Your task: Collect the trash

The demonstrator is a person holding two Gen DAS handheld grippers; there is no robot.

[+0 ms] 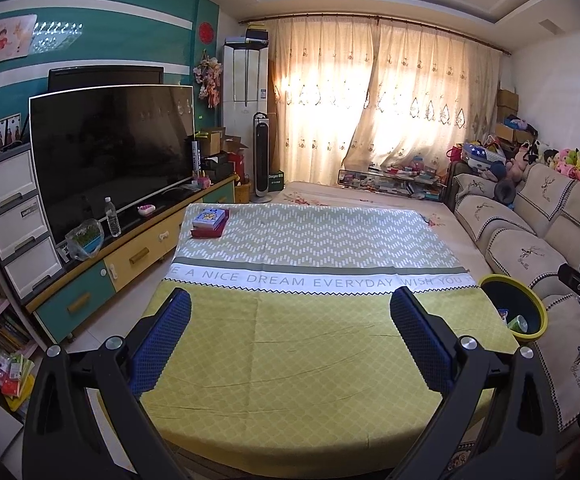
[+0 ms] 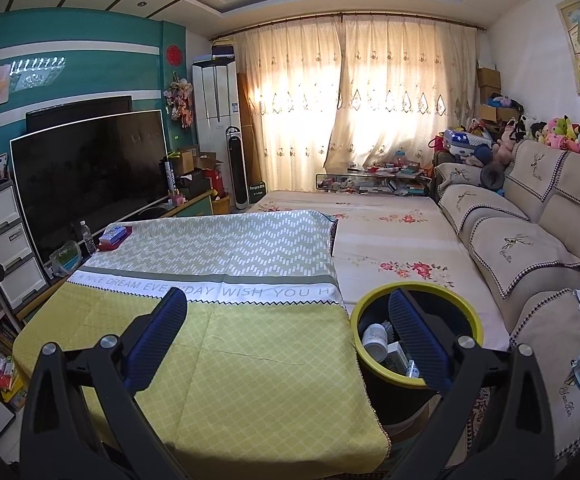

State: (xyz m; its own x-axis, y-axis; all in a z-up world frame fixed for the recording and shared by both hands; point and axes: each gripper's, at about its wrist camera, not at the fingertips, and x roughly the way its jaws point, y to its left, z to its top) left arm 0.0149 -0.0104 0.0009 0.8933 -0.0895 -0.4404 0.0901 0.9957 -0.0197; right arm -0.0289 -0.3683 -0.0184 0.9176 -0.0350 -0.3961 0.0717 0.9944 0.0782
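Observation:
A black bin with a yellow rim [image 2: 370, 308] stands on the floor by the table's right edge; it holds a white bottle [image 2: 374, 340] and small boxes. The same bin [image 1: 540, 304] shows at the right in the left wrist view. My left gripper [image 1: 290, 300] hangs open over the yellow-green tablecloth [image 1: 310, 340] with nothing between its fingers. My right gripper [image 2: 287, 304] is open too, its right finger [image 2: 414, 332] over the bin's mouth, its left finger over the cloth. Nothing is held.
A stack of small boxes [image 1: 209, 222] lies at the table's far left corner. A TV cabinet [image 1: 137, 256] with a large screen, a water bottle [image 1: 112, 218] and a plastic bag runs along the left. A beige sofa [image 2: 530, 248] lines the right.

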